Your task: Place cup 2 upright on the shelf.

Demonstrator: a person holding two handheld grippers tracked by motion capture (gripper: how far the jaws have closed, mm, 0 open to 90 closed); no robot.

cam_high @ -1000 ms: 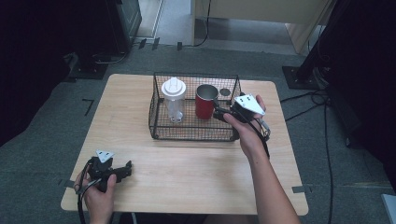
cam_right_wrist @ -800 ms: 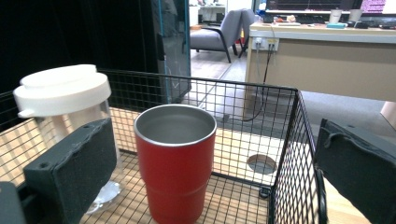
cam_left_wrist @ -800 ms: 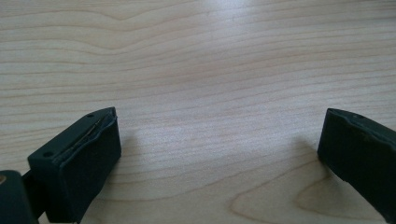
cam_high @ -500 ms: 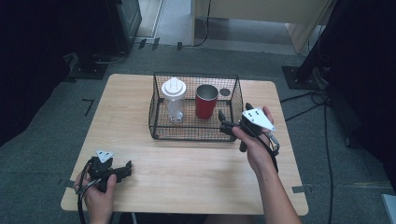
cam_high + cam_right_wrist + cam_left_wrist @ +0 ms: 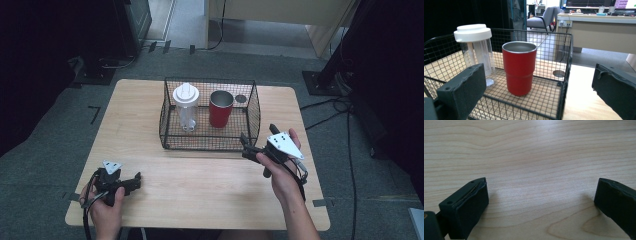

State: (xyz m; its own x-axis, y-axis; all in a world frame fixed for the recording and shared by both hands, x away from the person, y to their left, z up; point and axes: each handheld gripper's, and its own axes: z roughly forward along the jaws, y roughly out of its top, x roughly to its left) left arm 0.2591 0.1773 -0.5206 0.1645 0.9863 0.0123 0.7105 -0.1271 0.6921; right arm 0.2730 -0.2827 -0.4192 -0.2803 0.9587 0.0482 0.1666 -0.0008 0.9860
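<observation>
Red tumbler (image 5: 519,67) — upright, mouth up — inside basket (image 5: 566,75)

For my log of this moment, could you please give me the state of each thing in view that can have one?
Red cup: upright, open-topped, inside the basket.
Clear bottle: upright, white lid on, inside the basket beside the cup.
Wire basket: upright on the table, open on top.
Right gripper: open, empty, raised by the basket's near right corner.
Left gripper: open, empty, low over the table.
</observation>
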